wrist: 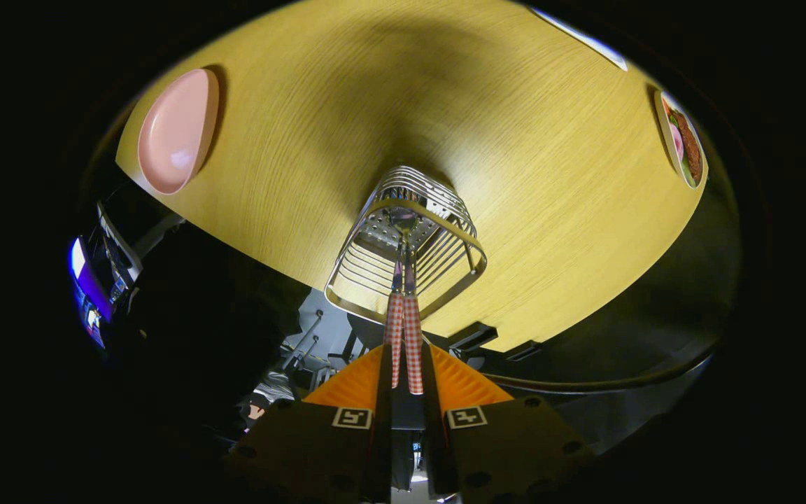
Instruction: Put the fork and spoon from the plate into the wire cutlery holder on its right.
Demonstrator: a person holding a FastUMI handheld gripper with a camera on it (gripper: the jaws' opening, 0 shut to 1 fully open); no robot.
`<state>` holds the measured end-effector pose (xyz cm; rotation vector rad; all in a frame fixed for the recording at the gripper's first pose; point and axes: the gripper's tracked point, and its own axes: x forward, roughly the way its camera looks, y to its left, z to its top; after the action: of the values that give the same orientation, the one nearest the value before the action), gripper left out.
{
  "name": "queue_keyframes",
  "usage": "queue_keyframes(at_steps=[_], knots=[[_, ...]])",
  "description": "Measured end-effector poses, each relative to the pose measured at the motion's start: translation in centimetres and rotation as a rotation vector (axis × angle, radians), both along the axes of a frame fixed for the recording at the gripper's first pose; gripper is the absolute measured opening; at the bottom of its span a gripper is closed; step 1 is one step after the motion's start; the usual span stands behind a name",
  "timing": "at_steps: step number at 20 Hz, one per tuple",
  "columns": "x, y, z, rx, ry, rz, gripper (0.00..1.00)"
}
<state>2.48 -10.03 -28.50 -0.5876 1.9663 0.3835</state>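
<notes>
I look straight down on the wire cutlery holder (473,245), which stands on the yellow wooden table (529,140) just ahead of my fingers. Two red-and-white checked cutlery handles (413,336) lie side by side between my fingers. Their metal ends reach down into the holder, where a shiny spoon bowl (403,218) shows near its perforated bottom. I cannot tell which handle is the fork's. My gripper (406,350) is shut on the pair of handles. The pink plate (175,133) sits far off to the left of the holder with nothing on it.
A dish with food (683,140) lies at the table's right rim, and a white flat thing (585,38) at its far edge. A dark figure with a lit screen (85,280) is off the table to the left. The table's near edge runs under the holder.
</notes>
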Motion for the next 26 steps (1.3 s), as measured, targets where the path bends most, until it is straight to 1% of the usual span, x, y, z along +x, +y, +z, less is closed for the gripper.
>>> queue_keyframes(at_steps=[2,3,6,7,8,11,12,13,14,15,16,19,21,24,26], knots=[[-0.1,-0.2,0.9,0.033,-0.047,0.001,0.29],[0.1,0.0,1.6,0.053,-0.078,-0.001,0.34],[0.3,0.6,3.4,0.142,-0.238,-0.023,0.43],[0.1,1.1,4.2,0.178,-0.301,-0.041,0.49],[0.1,1.5,4.8,0.213,-0.366,-0.063,0.53],[0.1,2.3,6.6,0.277,-0.559,-0.131,0.75],[0.3,2.6,7.4,0.294,-0.638,-0.149,0.77],[0.6,3.2,8.1,0.323,-0.722,-0.164,0.84],[0.5,3.7,8.9,0.351,-0.804,-0.170,0.87],[0.8,3.9,9.8,0.364,-0.889,-0.172,0.94],[0.9,4.2,11.1,0.368,-0.965,-0.175,0.98],[0.4,3.9,12.9,0.364,-1.155,-0.212,0.99],[0.8,4.1,14.8,0.396,-1.291,-0.254,0.99],[0.3,4.5,18.2,0.447,-1.500,-0.292,0.99],[-0.4,5.2,20.0,0.486,-1.599,-0.329,0.99]])
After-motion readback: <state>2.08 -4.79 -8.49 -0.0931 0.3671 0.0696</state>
